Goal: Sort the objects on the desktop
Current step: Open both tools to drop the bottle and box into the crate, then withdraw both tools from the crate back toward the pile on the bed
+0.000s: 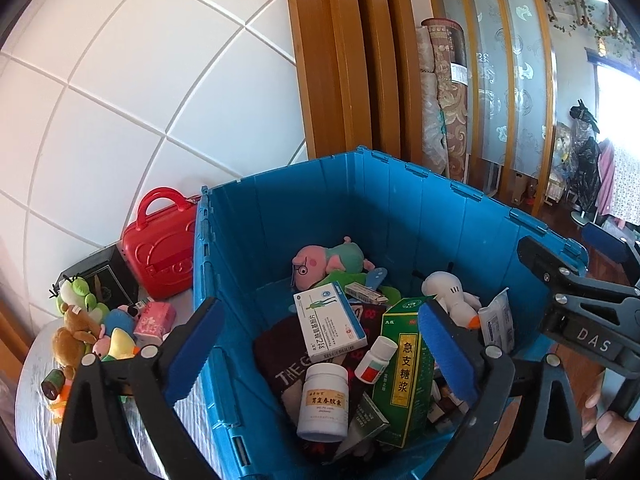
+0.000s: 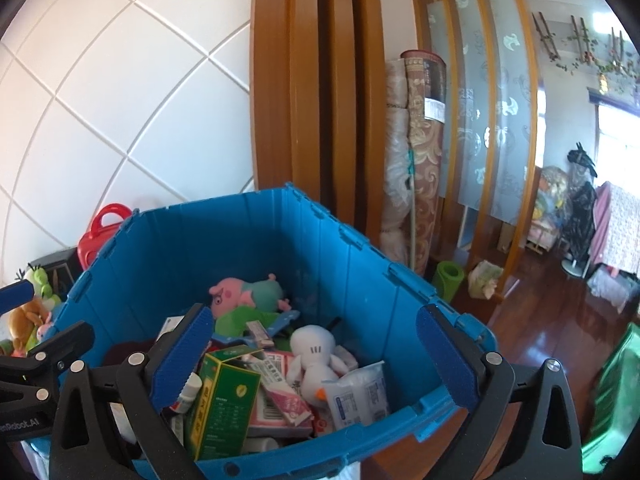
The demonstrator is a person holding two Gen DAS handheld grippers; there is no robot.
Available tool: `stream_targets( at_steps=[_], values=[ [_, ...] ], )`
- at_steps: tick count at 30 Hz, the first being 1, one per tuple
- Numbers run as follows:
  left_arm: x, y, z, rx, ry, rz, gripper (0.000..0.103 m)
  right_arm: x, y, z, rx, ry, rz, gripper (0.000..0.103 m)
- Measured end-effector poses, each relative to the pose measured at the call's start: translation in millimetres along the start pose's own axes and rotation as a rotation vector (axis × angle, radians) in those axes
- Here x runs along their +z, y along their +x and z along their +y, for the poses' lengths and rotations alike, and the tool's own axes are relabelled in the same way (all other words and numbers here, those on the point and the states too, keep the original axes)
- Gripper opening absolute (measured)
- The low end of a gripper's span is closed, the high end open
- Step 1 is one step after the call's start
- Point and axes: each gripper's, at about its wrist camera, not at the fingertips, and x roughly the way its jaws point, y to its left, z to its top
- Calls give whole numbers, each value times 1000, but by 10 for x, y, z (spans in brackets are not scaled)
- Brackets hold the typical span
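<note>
Both grippers hung over the blue crate point(image 1: 400, 216) with jaws spread wide and nothing between them: the left gripper point(image 1: 324, 344) above the crate's near-left corner, the right gripper point(image 2: 316, 356) over its near-right side. No earlier picture was there to say how they came to stand so.

The crate, largest thing on the desk, already held most of the sorted goods. Deep inside lay a pink pig plush point(image 1: 320, 260) against the far wall and a white duck plush point(image 1: 452, 296) nearer the right wall. Among them sat a tall green syrup box point(image 1: 404, 368), a white-and-blue medicine box point(image 1: 328, 324), a large white pill bottle point(image 1: 324, 400) and a small red-labelled bottle point(image 1: 374, 360).

Outside, left of the crate, a red toy case point(image 1: 164, 248) stood by the wall, with a cluster of small plush toys point(image 1: 84, 320) and a pink tissue pack point(image 1: 154, 318) still on the table point(image 1: 32, 400).

My judgement: a drop seemed finished and more remained to fetch. To do it well, the left gripper should lift clear of the crate's rim before swinging toward the plush cluster, then take one soft toy by its body, squeezing gently.
</note>
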Motion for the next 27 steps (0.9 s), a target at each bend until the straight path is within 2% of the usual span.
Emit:
stream_targets(
  at_steps=[7, 14, 20, 27],
  values=[
    [-93, -189, 339, 21, -48, -21, 100, 8, -117, 238, 30, -18, -6, 103],
    [-236, -345, 831, 83, -107, -16, 100, 46, -263, 657, 93, -38, -32, 103],
    [-443, -471, 1447, 150, -180, 0, 100, 83, -388, 1228, 164, -83, -59, 103],
    [-789, -608, 2313, 240, -270, 32, 100, 19, -458, 2136, 283, -176, -57, 103]
  ],
)
